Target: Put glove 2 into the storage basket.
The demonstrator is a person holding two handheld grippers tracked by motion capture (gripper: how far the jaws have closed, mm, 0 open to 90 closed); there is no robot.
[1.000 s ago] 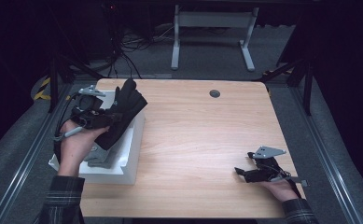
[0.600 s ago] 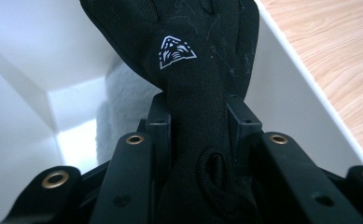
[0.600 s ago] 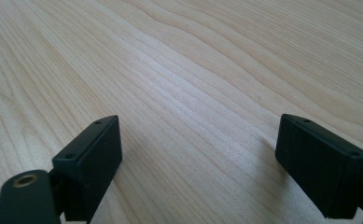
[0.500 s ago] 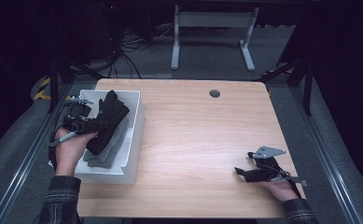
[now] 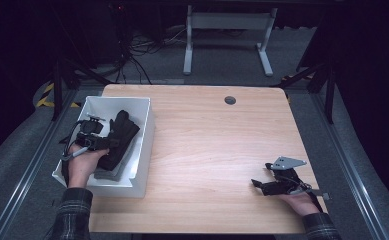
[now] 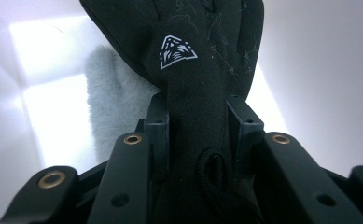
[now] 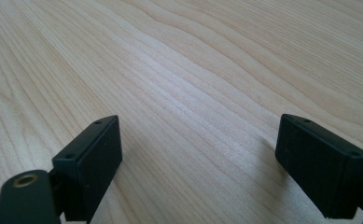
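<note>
Right gripper [image 5: 256, 184] sits near the right edge of the light wooden table [image 5: 217, 150], jaws spread wide with nothing between them, so it's idle. Further left, the left gripper [image 5: 113, 143] has its pads clamped on the cuff of a black fabric glove with a white logo [image 6: 202, 56], hanging inside the white plastic bin [image 5: 144, 150] over something grey and fluffy [image 6: 111, 100]. My worry: let go too high and the glove's fingers could flop over the bin rim and drag it out.

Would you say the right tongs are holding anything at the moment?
No, the right tongs stand wide open over the bare wooden table, with nothing between them.
</note>
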